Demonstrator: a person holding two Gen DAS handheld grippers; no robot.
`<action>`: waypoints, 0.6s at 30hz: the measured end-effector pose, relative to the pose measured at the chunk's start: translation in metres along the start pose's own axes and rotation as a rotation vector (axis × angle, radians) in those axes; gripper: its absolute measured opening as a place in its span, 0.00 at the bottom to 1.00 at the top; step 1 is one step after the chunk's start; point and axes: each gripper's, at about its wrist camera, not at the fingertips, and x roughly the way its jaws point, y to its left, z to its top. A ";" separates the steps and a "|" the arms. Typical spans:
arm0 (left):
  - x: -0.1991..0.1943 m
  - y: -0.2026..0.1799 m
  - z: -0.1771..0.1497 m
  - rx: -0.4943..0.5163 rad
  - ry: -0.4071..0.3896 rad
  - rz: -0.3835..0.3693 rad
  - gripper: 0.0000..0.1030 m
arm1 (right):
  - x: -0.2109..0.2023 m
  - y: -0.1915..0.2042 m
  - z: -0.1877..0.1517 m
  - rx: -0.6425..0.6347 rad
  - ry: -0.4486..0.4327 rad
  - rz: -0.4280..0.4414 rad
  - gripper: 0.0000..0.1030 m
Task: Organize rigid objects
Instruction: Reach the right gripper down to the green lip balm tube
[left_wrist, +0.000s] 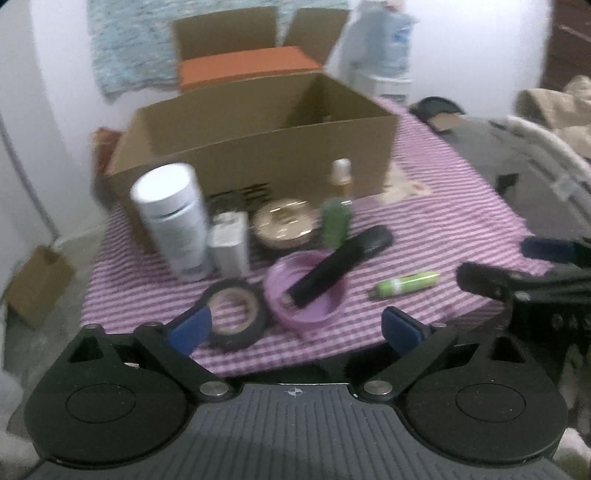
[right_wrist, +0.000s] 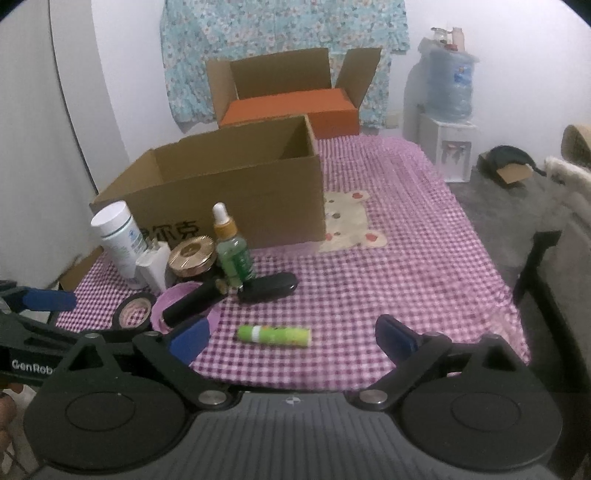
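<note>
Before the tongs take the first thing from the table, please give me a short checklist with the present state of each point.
1. Left tongs open and holding nothing: ok.
2. Right tongs open and holding nothing: ok.
3. Cardboard box open at the top: ok.
4. Room inside the box: cannot tell, its floor is hidden.
5. Green tube lies alone on the cloth, free to grasp: ok.
6. Pink bowl free to lift: not ok, a black comb lies across it.

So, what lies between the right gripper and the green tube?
Only bare checked tablecloth separates the open right gripper from the lying green tube, seen in the right wrist view.
</note>
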 end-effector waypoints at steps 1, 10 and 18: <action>0.002 -0.002 0.002 0.007 0.006 -0.033 0.95 | 0.000 -0.005 0.002 -0.007 -0.004 0.009 0.89; 0.027 -0.024 0.014 0.047 0.081 -0.173 0.64 | 0.044 -0.042 0.029 0.036 0.118 0.210 0.62; 0.050 -0.032 0.017 0.047 0.163 -0.235 0.41 | 0.088 -0.043 0.032 0.033 0.238 0.328 0.39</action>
